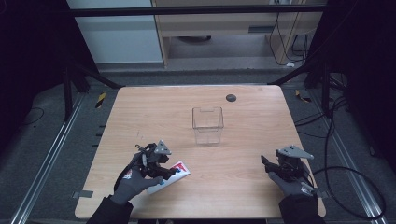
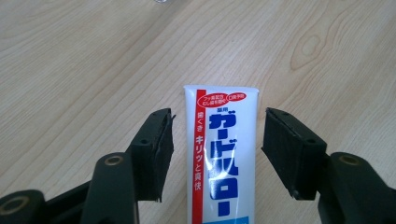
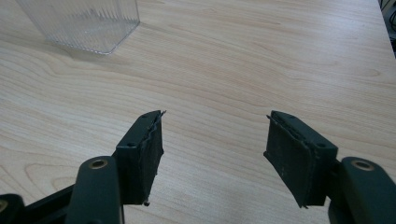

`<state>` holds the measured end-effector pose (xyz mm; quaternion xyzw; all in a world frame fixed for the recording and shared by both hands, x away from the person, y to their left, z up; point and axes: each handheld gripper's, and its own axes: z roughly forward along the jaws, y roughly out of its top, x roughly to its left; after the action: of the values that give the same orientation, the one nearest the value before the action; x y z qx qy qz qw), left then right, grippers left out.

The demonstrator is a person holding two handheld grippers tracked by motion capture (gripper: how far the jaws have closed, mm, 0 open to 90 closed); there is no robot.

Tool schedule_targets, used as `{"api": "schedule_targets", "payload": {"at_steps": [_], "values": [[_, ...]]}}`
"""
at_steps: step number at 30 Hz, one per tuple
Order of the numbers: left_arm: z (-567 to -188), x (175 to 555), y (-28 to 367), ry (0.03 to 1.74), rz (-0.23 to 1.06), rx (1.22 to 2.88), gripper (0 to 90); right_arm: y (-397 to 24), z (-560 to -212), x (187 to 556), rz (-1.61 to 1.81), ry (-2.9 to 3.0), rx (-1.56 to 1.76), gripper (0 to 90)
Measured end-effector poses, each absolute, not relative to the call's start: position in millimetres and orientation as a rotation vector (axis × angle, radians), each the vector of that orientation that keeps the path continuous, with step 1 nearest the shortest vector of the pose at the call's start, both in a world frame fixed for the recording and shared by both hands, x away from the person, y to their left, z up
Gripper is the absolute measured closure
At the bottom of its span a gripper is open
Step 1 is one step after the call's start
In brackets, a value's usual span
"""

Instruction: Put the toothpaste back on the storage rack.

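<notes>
Poised, jaws spread, either side of a toothpaste tube (image 2: 222, 154) lying flat at the surface's (image 1: 243, 182) seven o'clock: left hand-held gripper (image 1: 161, 165), seemingly lined up to pinch it; right hand-held gripper (image 1: 273, 165) released at four o'clock, clear bin (image 1: 208, 125) central.

High view dim, dark at both side edges, soft and low-detail; surface (image 1: 233, 140) evenly lit from above, faint shadows. Both gripper views bright, sharp on wood grain, jaws slightly soft at bottom. No glare.
</notes>
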<state>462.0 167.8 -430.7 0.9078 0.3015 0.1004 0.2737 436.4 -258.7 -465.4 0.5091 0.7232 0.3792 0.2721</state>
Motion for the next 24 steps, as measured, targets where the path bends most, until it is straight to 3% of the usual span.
{"api": "schedule_targets", "payload": {"at_steps": [24], "values": [[-451.8, 469.3, 154.5, 0.799, 0.211, 2.626, 36.8, -254.5, -467.9, 440.7, 1.018, 1.994, 1.375, 35.4]]}}
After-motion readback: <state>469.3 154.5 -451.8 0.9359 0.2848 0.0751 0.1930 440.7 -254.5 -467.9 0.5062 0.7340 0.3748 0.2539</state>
